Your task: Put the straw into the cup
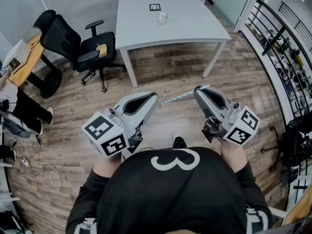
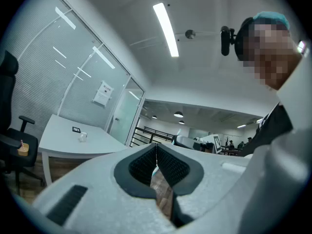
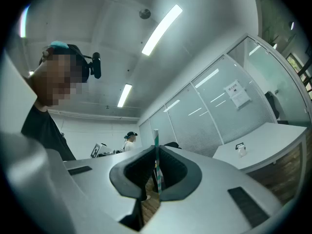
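Head view, looking steeply down. A person in a black top stands at the bottom centre of the frame with a grey two-jaw gripper in each hand, both over a brown wood-plank floor (image 1: 170, 77).

Right gripper (image 1: 197, 88), right of centre: jaws closed on a thin straw with pale green and white stripes (image 1: 183, 96). In the head view the straw runs out of the jaw tips toward the centre of the frame, slightly downward, and a short end shows on the other side of the tips. In the right gripper view it stands upright, pinched between the dark ribbed pads, with its top end above the jaw tips.

Left gripper (image 1: 155, 97), left of centre: jaws brought together at the tips. The left gripper view shows nothing held. Only a narrow slit lower down between the pads shows floor.

The straw's free end lies near the left gripper's tips. Cannot tell whether they touch.

A small clear cup (image 1: 162, 17) stands on a white rectangular table (image 1: 185, 23) at the top centre of the frame, well apart from both grippers and the straw. Just beside it, toward the top edge, is a small black-and-white square marker (image 1: 155, 7). The cup also shows as a tiny shape on the tabletop in both gripper views.

A black office chair on castors (image 1: 80, 50) stands at upper left, beside the table. A dark metal railing (image 1: 273, 38) runs down the upper right edge.
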{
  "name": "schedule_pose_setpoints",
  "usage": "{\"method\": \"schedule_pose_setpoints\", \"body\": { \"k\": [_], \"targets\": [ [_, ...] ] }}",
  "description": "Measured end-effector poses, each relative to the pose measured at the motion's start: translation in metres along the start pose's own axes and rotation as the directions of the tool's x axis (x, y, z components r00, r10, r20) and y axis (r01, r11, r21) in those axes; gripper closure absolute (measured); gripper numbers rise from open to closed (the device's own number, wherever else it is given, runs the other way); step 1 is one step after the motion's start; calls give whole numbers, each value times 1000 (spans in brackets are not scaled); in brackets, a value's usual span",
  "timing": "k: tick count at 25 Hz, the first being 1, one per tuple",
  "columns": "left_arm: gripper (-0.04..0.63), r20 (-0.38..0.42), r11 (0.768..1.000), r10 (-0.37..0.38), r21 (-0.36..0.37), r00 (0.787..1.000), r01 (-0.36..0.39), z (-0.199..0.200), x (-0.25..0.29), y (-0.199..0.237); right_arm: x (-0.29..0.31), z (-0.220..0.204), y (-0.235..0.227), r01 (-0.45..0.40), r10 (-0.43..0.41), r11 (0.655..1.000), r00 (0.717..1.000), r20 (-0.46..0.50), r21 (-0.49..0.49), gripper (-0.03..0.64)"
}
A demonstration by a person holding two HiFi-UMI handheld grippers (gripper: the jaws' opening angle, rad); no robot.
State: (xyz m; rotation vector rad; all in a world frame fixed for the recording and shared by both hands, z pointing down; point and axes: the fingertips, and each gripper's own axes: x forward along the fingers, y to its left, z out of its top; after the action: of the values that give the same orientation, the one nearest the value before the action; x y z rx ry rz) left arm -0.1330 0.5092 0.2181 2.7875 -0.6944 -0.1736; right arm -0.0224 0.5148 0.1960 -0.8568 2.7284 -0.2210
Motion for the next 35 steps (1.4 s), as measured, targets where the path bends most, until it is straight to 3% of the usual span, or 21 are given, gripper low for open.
{"method": "schedule_pose_setpoints", "body": {
  "k": [9, 18, 28, 35],
  "targets": [
    [578, 6, 1000, 8, 10, 1000, -8, -2, -12, -19, -10, 5, 20, -17, 16, 1000, 1000, -12, -23, 586],
    [578, 3, 999, 30, 17, 1000, -30, 1, 0, -13, -9, 8, 3, -30, 30, 1000, 1000, 6, -9, 586],
    [578, -46, 996, 82, -20, 996, -83, -9, 51, 39, 9, 0, -71, -42, 43, 998, 999, -15, 39, 586],
    [578, -73, 992, 119, -44, 990, -122, -4, 107, 95, 36, 8, -147, -62, 63, 995, 998, -7, 80, 586]
  ]
}}
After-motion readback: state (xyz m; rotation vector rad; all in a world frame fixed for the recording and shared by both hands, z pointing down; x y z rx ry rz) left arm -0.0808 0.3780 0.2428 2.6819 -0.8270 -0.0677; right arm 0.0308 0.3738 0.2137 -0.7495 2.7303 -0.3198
